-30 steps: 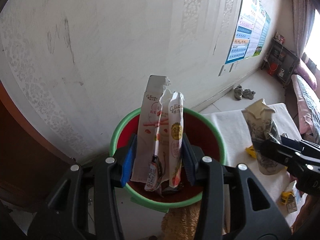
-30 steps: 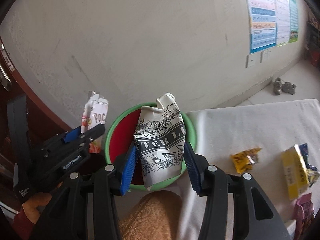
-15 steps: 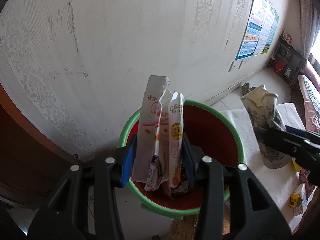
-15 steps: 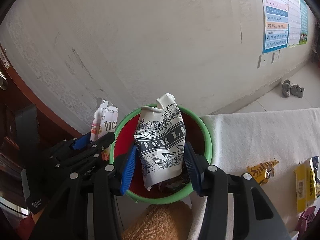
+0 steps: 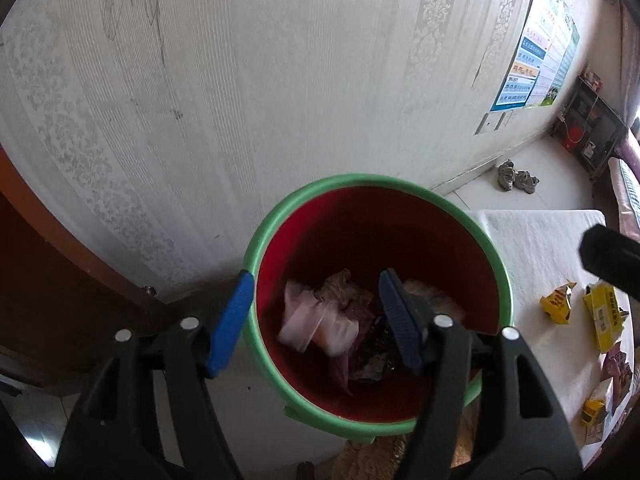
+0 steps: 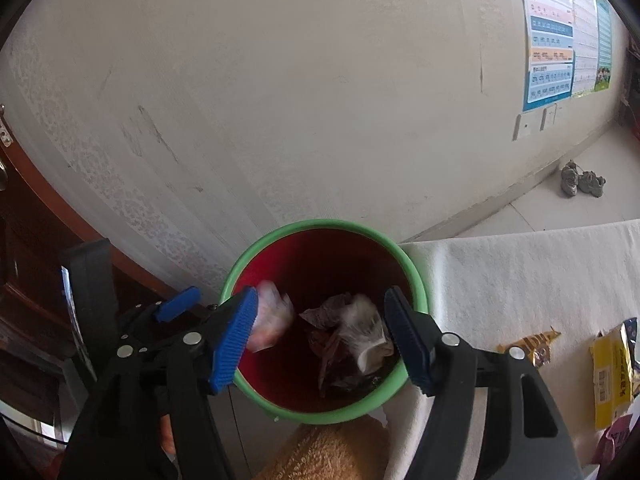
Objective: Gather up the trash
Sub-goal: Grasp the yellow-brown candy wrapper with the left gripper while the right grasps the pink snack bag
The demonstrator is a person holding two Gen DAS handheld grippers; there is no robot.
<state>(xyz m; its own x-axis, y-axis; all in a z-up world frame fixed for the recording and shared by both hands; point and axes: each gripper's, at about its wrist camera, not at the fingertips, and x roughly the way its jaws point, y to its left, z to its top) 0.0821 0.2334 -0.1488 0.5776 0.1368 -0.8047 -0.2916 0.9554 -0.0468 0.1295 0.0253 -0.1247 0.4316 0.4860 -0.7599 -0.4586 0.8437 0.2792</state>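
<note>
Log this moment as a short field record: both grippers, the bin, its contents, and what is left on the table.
left hand-held gripper: open, empty, over bin
right hand-held gripper: open, empty, over bin
trash bin: green rim, red inside
contents: snack packets, crumpled paper cup
white table: yellow wrappers remain

One bin (image 6: 416, 280), red inside with a green rim, is seen beyond each pair of spread jaws. Inside it one pale pink wrapper (image 5: 316, 322) and one crumpled grey cup (image 6: 360, 330) can be counted among darker scraps too blurred to number. To the right of the jaws, two yellow packets (image 5: 558, 304) are counted on the worktop (image 6: 500, 280) near its middle. Two shoes (image 6: 582, 182) are seen on the floor beyond.
</note>
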